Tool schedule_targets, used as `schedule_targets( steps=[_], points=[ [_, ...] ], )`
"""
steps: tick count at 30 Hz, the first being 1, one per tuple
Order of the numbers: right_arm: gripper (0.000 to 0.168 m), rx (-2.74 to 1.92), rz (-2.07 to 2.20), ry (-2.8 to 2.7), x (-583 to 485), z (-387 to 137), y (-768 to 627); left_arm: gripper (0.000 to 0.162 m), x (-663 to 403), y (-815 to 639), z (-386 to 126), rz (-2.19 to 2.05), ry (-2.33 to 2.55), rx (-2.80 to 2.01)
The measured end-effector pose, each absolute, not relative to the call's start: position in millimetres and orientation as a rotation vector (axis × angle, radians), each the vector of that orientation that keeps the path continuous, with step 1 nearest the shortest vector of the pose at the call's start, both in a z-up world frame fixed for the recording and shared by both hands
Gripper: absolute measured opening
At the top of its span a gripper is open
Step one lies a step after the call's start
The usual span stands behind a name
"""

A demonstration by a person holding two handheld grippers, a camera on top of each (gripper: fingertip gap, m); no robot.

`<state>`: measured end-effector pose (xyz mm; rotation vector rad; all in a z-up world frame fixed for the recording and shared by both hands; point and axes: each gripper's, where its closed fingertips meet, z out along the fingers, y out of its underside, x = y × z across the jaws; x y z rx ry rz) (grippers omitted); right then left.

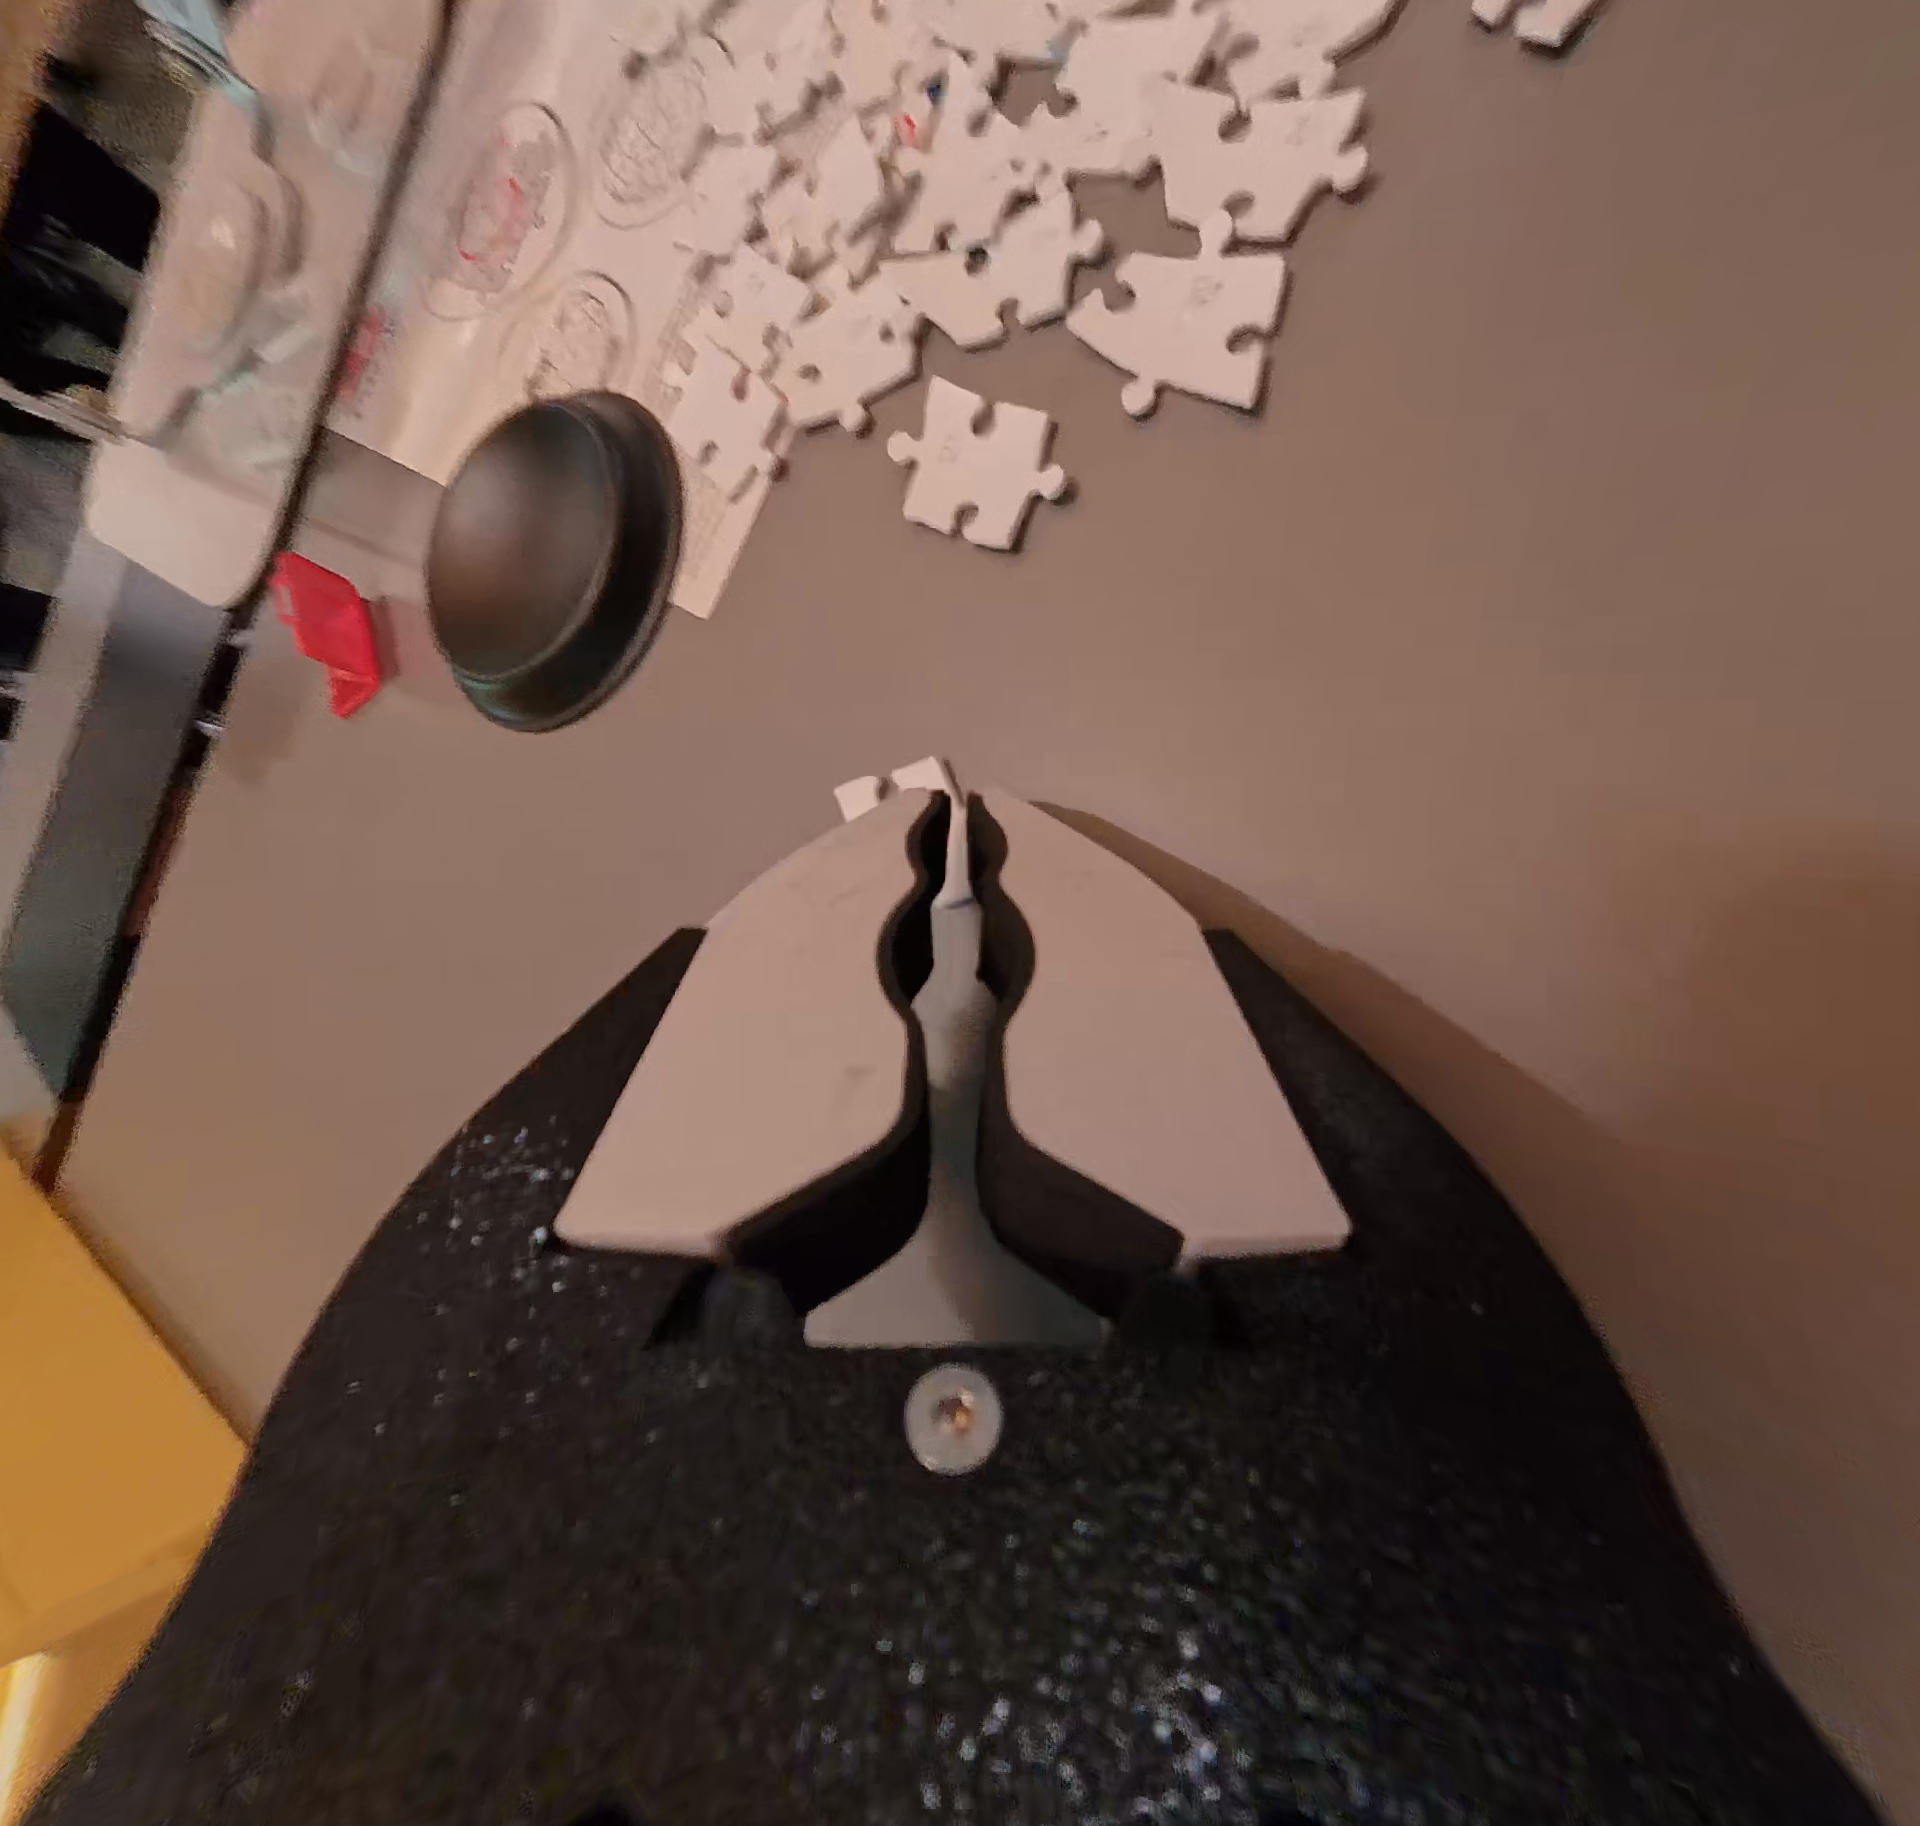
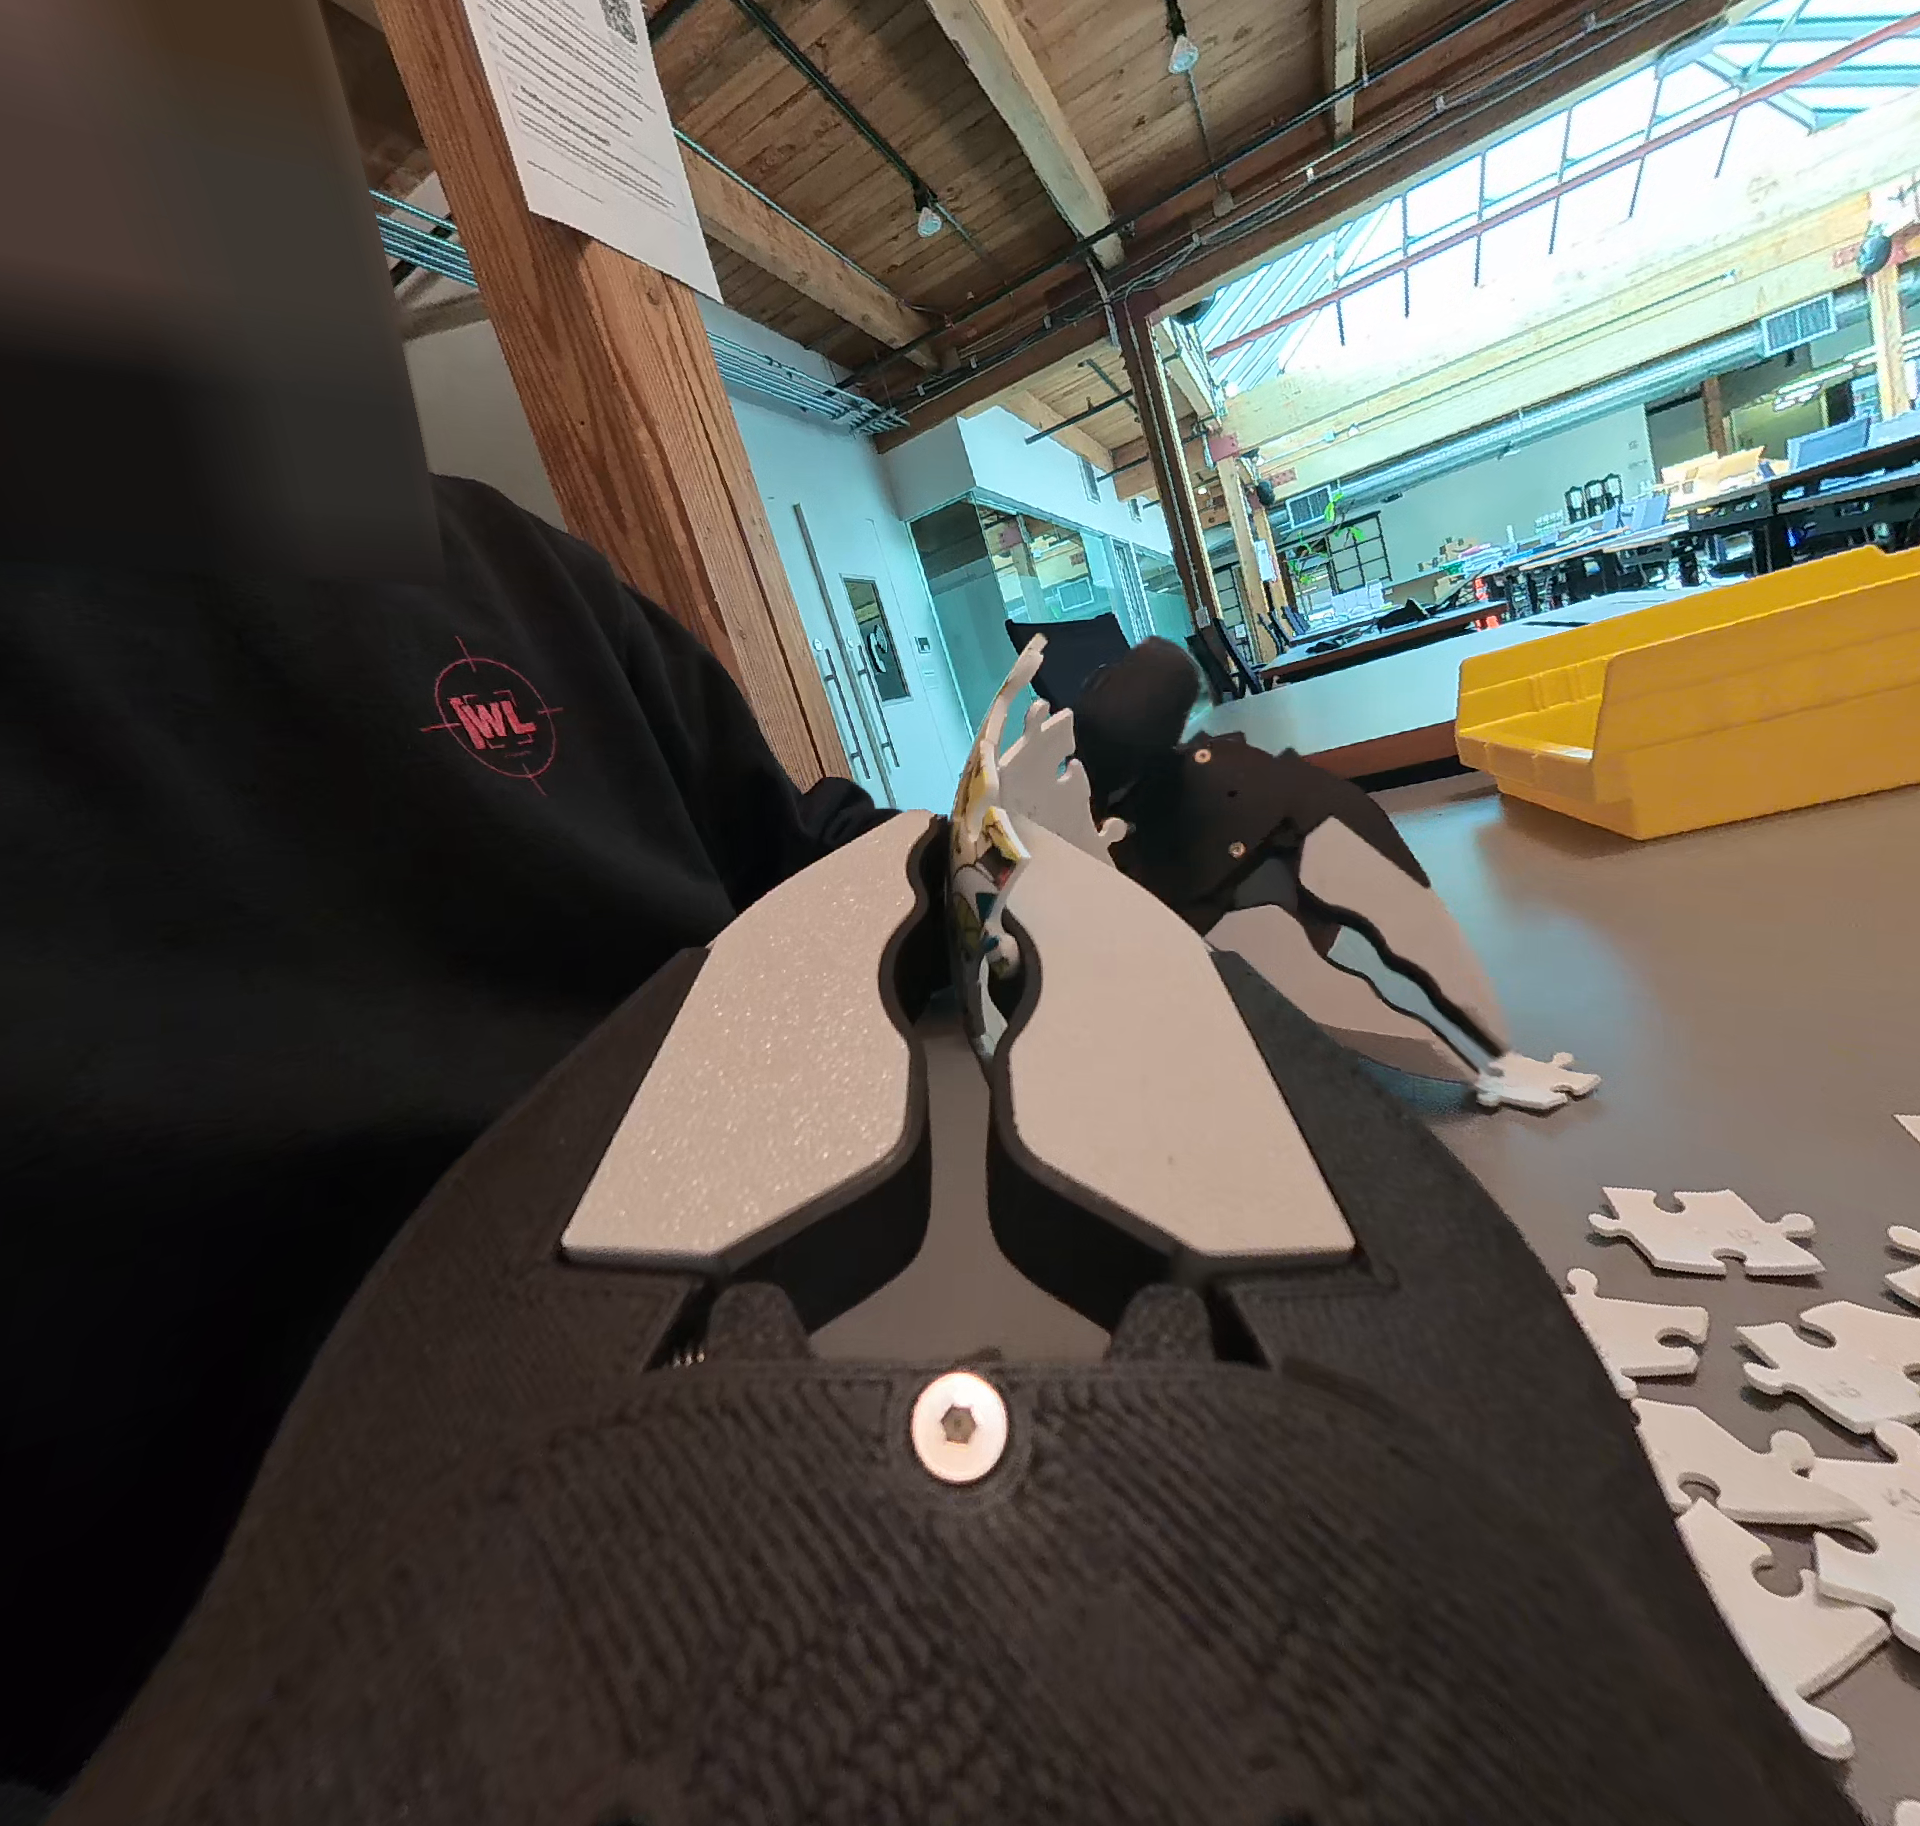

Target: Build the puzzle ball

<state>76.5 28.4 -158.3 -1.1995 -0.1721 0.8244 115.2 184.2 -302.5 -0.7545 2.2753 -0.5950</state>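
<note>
Left gripper [image 1: 951, 810] fingers are pinching 1 white puzzle piece [image 2: 1536, 1080] against the counter [image 1: 1351, 737], well short of the loose pile [image 1: 997, 176]. Right gripper [image 2: 982, 841] fingers are clamping a curved, printed section [image 2: 987, 789] upright. Step looks like joining: next, lifting the piece to that section's edge, tabs aligned.
</note>
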Motion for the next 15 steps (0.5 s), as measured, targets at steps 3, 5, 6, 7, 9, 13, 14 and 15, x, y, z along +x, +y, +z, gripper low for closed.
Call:
schedule_targets(
  steps=[3,5,6,7,9,13,14,15],
  points=[
    [0.005,-1.200,0.827,-0.172,76.3,-158.7,28.7,0.027,117.5,181.8,-295.5,-0.605,2.210,-0.758],
    [0.005,-1.201,0.828,-0.174,75.6,-158.9,29.0,0.034,118.5,185.1,-300.5,-0.566,2.213,-0.771],
    [0.005,-1.202,0.829,-0.175,75.4,-159.2,29.1,0.028,120.1,186.2,-301.4,-0.571,2.202,-0.784],
    [0.005,-1.202,0.829,-0.174,75.4,-159.2,29.1,0.023,121.3,186.3,-301.4,-0.592,2.193,-0.800],
    [0.005,-1.201,0.829,-0.174,75.6,-159.0,29.0,0.020,121.8,186.4,-302.3,-0.625,2.200,-0.838],
    [0.005,-1.201,0.831,-0.171,76.0,-159.4,29.1,0.019,123.0,190.4,-303.3,-0.598,2.214,-0.820],
    [0.005,-1.201,0.831,-0.173,75.7,-159.3,29.0,0.018,123.2,191.0,-303.2,-0.595,2.214,-0.810],
    [0.005,-1.200,0.831,-0.174,75.6,-159.1,28.8,0.019,123.1,190.8,-303.2,-0.600,2.214,-0.804]
  ],
)
